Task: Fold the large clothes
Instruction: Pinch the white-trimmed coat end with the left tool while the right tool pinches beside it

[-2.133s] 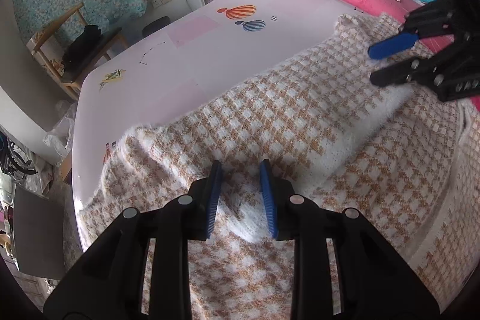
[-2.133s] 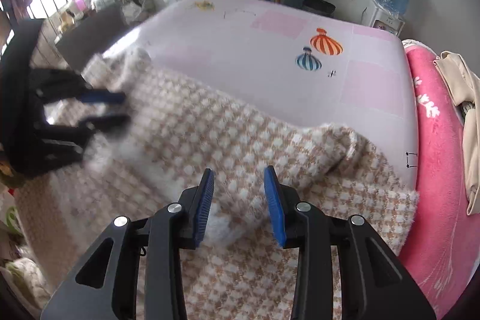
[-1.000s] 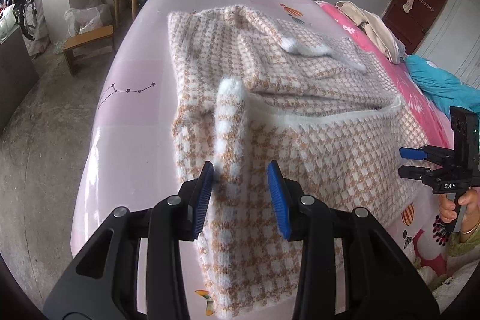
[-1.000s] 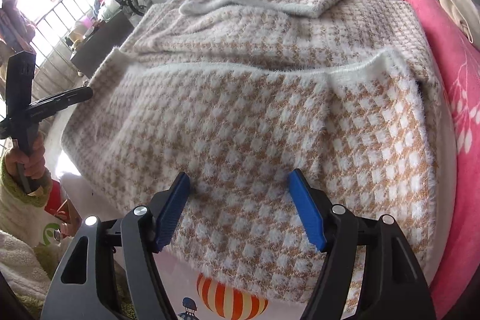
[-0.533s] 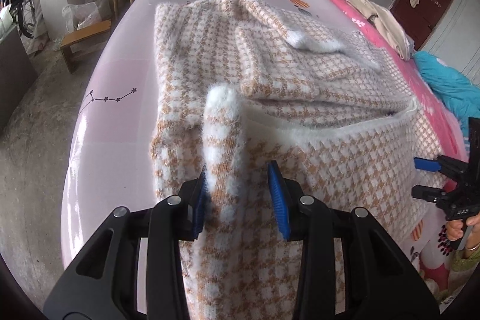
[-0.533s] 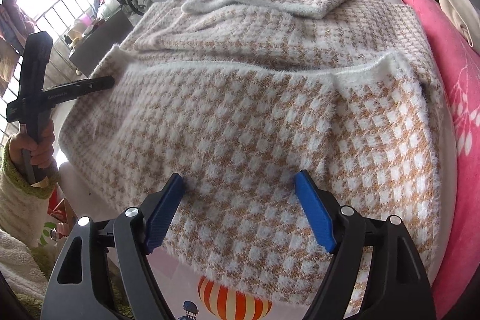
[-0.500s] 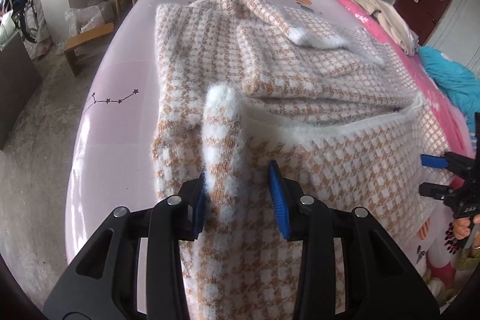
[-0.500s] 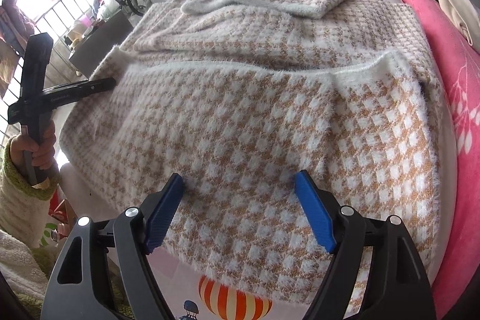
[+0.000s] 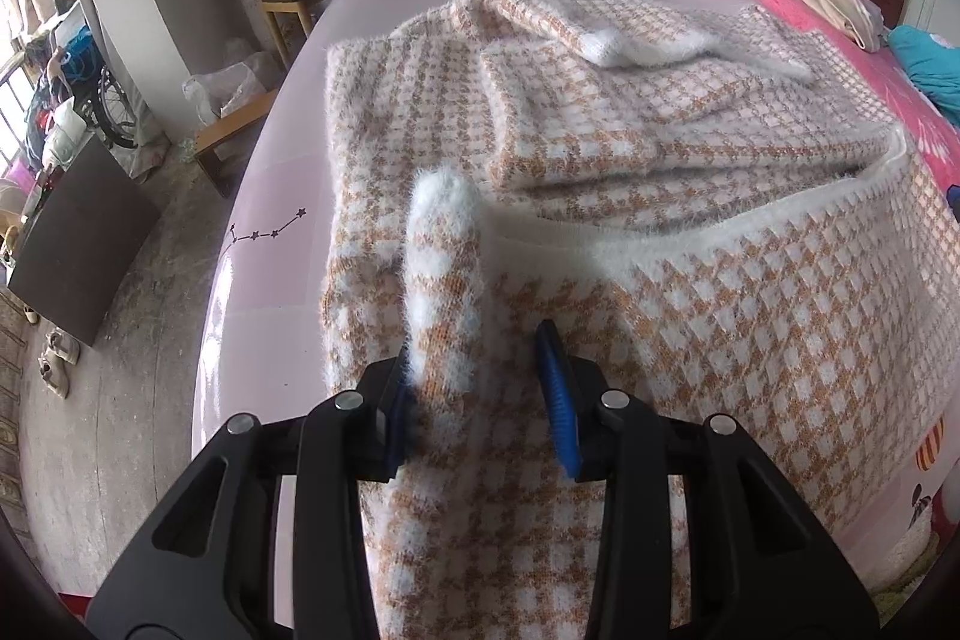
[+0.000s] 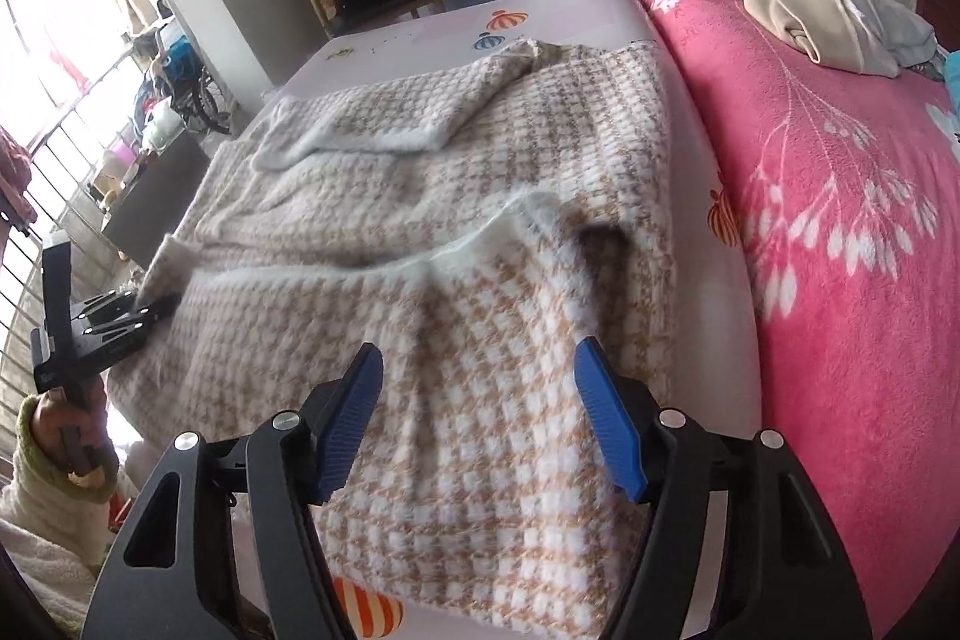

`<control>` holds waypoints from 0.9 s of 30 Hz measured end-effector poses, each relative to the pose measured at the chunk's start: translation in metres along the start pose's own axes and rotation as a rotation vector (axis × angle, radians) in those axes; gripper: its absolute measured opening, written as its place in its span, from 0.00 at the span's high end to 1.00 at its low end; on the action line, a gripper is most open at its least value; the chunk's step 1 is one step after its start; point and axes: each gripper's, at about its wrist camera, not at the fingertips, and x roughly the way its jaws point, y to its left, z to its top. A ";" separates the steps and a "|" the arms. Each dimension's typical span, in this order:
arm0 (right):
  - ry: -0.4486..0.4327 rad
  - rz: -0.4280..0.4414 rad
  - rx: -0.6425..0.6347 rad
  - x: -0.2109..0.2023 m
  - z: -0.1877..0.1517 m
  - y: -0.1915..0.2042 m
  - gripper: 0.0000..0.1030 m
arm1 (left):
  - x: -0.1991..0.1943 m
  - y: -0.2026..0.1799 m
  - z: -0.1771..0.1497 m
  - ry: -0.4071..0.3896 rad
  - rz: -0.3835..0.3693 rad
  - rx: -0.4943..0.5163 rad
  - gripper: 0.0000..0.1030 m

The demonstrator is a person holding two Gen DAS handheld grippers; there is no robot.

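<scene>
Now the right gripper (image 10: 480, 418) has swung aside, its fingers narrowing yet empty over the sweater (image 9: 690, 280), whose fuzzy fold seemingly sits pinched in the left gripper (image 9: 477, 400).

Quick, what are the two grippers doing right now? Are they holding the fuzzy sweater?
Left gripper: closed on a raised fold of the sweater.
Right gripper: open, jaws just been closing, over the sweater without pinching it.
</scene>
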 end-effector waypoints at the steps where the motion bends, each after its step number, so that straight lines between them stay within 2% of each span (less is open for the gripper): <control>1: -0.004 -0.008 0.002 0.001 0.003 -0.002 0.40 | 0.000 0.000 0.000 0.001 0.003 -0.002 0.65; 6: -0.041 -0.006 0.011 0.000 0.014 -0.007 0.40 | 0.000 -0.003 0.000 0.004 0.019 0.002 0.65; 16: 0.100 0.007 0.052 0.032 0.001 -0.022 0.61 | 0.001 -0.007 0.001 0.004 0.036 0.012 0.65; 20: 0.112 -0.016 0.027 0.032 -0.004 -0.017 0.64 | 0.001 -0.008 0.002 0.005 0.039 0.016 0.65; 27: 0.120 -0.084 -0.019 0.036 -0.004 -0.008 0.65 | 0.002 -0.009 0.002 0.005 0.041 0.013 0.65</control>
